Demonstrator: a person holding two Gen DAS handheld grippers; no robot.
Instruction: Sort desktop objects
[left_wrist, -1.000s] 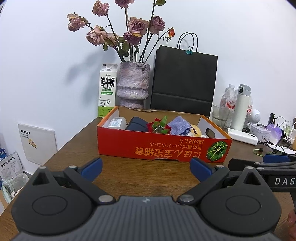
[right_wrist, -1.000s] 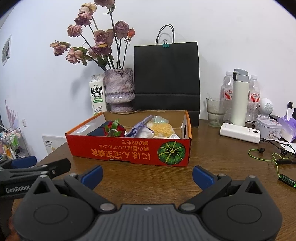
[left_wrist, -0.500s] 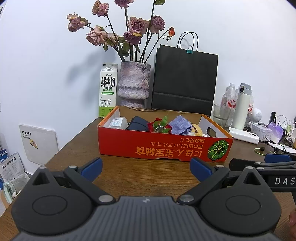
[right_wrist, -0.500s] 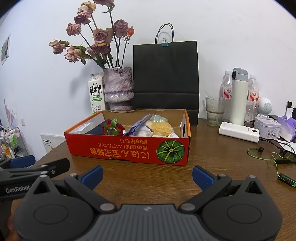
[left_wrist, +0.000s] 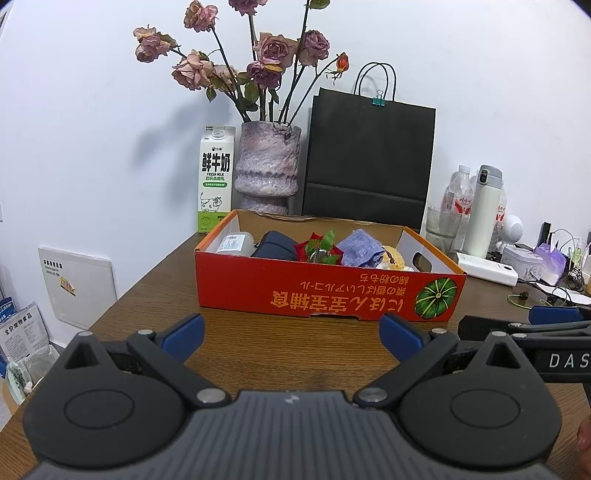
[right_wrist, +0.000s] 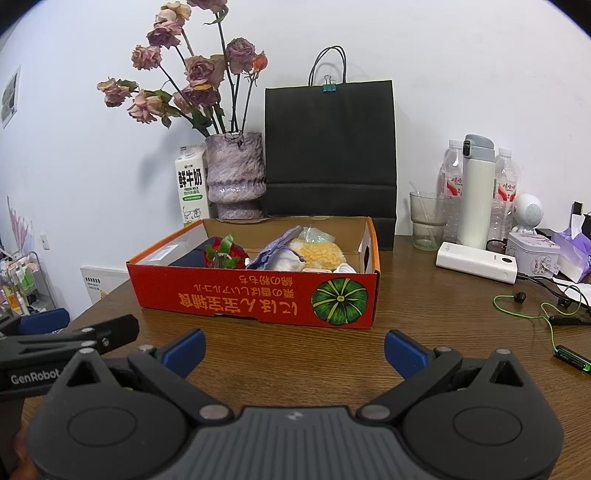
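Two grippers hover low over the wooden table (left_wrist: 280, 347), side by side, each with its blue-padded fingers spread wide and nothing between them. The left gripper (left_wrist: 291, 332) faces the long red side of the cardboard box (left_wrist: 325, 291), which stands near its fingertips but not touching them; the right gripper (right_wrist: 293, 349) faces the same box from a little further right, so that the printed green pumpkin (right_wrist: 340, 301) at the box's right corner sits almost straight ahead. Each gripper shows at the edge of the other's view: the right one enters the left wrist picture from the right edge, the left one enters the right wrist picture from the left edge. Inside the box lie the desktop objects, packed close together: a clear plastic bottle (left_wrist: 236, 243) at the left end, a dark blue case (left_wrist: 275, 245) beside it, a red artificial flower (left_wrist: 319, 251) with green leaves in the middle, a purple drawstring pouch (left_wrist: 360, 247), and a yellow sponge-like lump (right_wrist: 319, 251) toward the right end. Behind the box, against the white wall, stand a milk carton (left_wrist: 216, 179), a mottled purple vase (left_wrist: 267, 166) of dried roses and a black paper bag (left_wrist: 369, 162). To the right of the box stand a glass (right_wrist: 428, 218), a white flask (right_wrist: 476, 192), water bottles, a white power bank (right_wrist: 476, 262) lying flat, and a green earphone cable (right_wrist: 532, 306) trailing on the wood.
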